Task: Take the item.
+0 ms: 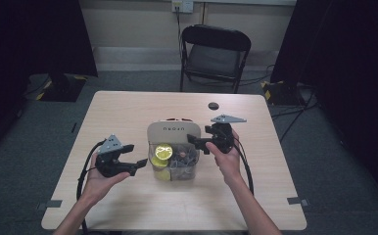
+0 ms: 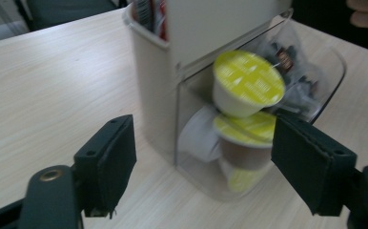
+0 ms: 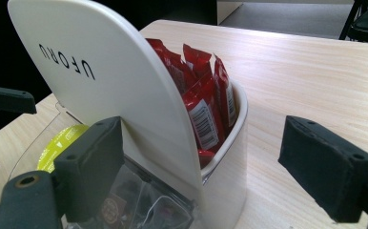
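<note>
High view: organizer box (image 1: 173, 131) mid-table, between both grippers. Left gripper (image 1: 134, 156) just beside clear front, jaws spread, nothing in them. Right gripper (image 1: 198, 142) at box's right side, closer.

Left gripper view: yellow-lid coffee pods (image 2: 248, 83) stacked straight ahead behind clear wall.

Right gripper view: jaws spread wide, nothing pinched; red packets (image 3: 203, 102) upright in back pocket, straight ahead.

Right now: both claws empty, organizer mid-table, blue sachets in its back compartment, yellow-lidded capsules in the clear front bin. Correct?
One error: the sachets in the back compartment are red, not blue, as the right gripper view shows. The rest holds: left claw and right claw are empty, the organizer sits mid-table, and yellow-lidded capsules fill the clear front bin.
</note>
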A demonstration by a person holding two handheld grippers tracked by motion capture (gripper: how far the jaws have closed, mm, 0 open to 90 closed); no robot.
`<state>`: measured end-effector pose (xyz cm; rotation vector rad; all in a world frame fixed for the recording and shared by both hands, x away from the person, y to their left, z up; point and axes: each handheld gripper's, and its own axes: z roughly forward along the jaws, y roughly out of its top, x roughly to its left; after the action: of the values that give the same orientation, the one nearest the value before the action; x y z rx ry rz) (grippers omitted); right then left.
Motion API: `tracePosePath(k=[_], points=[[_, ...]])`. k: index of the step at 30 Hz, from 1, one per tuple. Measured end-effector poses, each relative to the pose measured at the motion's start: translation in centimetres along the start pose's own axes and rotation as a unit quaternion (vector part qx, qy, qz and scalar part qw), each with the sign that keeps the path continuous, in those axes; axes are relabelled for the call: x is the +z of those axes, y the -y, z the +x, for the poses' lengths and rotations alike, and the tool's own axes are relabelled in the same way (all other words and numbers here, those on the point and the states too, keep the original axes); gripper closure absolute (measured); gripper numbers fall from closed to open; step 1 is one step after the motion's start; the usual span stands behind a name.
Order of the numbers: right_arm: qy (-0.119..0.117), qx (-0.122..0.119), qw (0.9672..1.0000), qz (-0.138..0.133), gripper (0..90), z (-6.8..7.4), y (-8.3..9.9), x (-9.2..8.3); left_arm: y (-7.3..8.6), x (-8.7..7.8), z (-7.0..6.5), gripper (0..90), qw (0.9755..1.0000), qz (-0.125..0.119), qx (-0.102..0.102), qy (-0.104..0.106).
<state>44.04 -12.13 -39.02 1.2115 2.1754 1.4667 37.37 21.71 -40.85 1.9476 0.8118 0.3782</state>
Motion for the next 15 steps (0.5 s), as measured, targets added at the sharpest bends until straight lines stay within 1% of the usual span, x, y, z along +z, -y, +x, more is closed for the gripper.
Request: tracePosePath(k=[1, 2, 3, 7, 8, 11, 12, 13, 14, 15], points=[[0.000, -0.001, 1.0000, -0.001, 14.1, 0.0, 0.0, 0.0, -0.3, 0.2, -0.1, 25.9, 1.0000, 0.001, 0.003, 0.002], [0.000, -0.001, 1.0000, -0.002, 14.1, 0.0, 0.0, 0.0, -0.5, 0.4, -0.3, 25.8, 1.0000, -0.001, 0.001, 0.009], [-0.001, -0.003, 1.0000, -0.003, 14.2, 0.1, 0.0, 0.1, -0.8, 0.6, -0.3, 25.8, 0.9999, -0.006, 0.004, 0.014], [-0.001, -0.006, 1.0000, -0.003, 14.3, 0.2, 0.0, 0.2, -1.6, 1.1, -0.6, 26.0, 0.9997, -0.015, -0.003, 0.021], [0.000, -0.006, 1.0000, -0.003, 14.3, 0.2, 0.0, 0.2, -1.8, 1.4, -0.7, 28.7, 0.9996, -0.014, -0.002, 0.026], [0.000, -0.006, 1.0000, -0.003, 14.2, 0.2, 0.0, 0.2, -2.5, 2.0, -0.6, 28.9, 0.9995, -0.007, 0.001, 0.029], [0.000, -0.007, 1.0000, -0.003, 14.2, 0.2, 0.0, 0.2, -2.8, 2.2, -0.6, 28.9, 0.9994, -0.008, -0.001, 0.033], [0.000, -0.007, 1.0000, -0.002, 14.3, 0.3, 0.0, 0.2, -3.0, 2.5, -0.6, 30.8, 0.9989, -0.013, -0.004, 0.045], [0.004, -0.012, 0.9999, -0.001, 14.2, 0.3, 0.0, 0.2, -3.2, 2.6, -0.6, 32.8, 0.9986, -0.013, -0.004, 0.050], [0.006, -0.014, 0.9999, 0.000, 14.3, 0.3, 0.0, 0.2, -3.4, 2.9, -0.7, 33.2, 0.9984, -0.013, 0.000, 0.056]])
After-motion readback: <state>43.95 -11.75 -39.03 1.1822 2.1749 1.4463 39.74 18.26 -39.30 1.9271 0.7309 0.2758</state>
